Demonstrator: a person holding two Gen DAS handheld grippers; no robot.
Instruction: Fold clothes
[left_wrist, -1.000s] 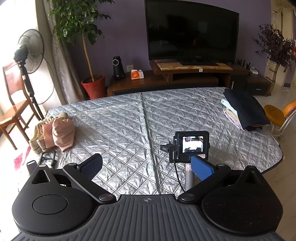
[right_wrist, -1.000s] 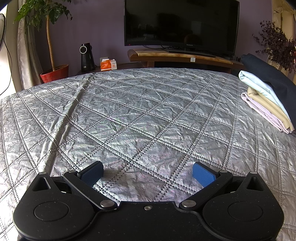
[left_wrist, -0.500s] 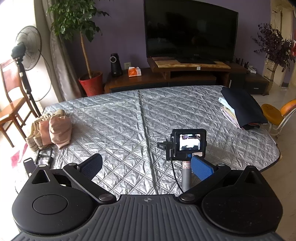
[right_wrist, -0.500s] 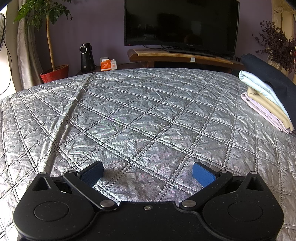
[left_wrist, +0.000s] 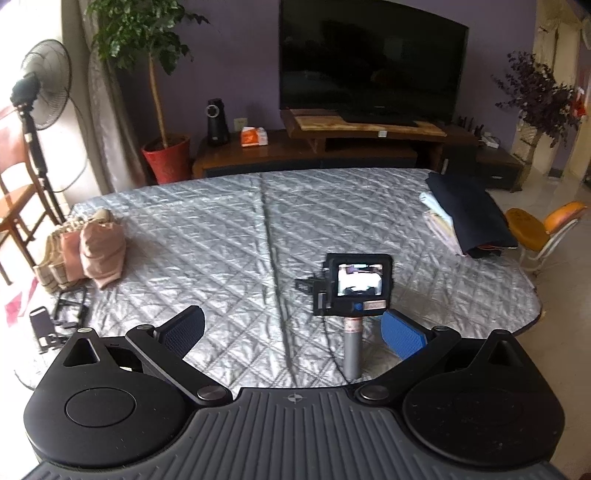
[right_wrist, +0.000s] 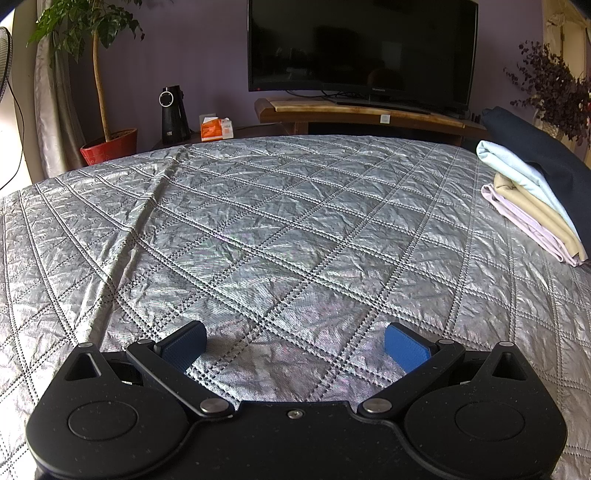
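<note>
Across the silver quilted table (left_wrist: 229, 236), folded clothes (right_wrist: 532, 199) sit stacked at its right edge, crumpled pink garments (left_wrist: 99, 251) at its left edge. Left gripper (left_wrist: 291, 328) and right gripper (right_wrist: 295, 345) hover wide apart, empty; a small camera (left_wrist: 356, 284) stands before the left.

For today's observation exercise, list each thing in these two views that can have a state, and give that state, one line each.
Left gripper: open, holding nothing.
Right gripper: open, low over the quilted cover.
Stack of clothes: folded, at the right edge of the cover.
Pink clothes: bunched up, unfolded, at the left edge.
Television: screen dark.
Fan: blades not visible, cannot tell.
</note>
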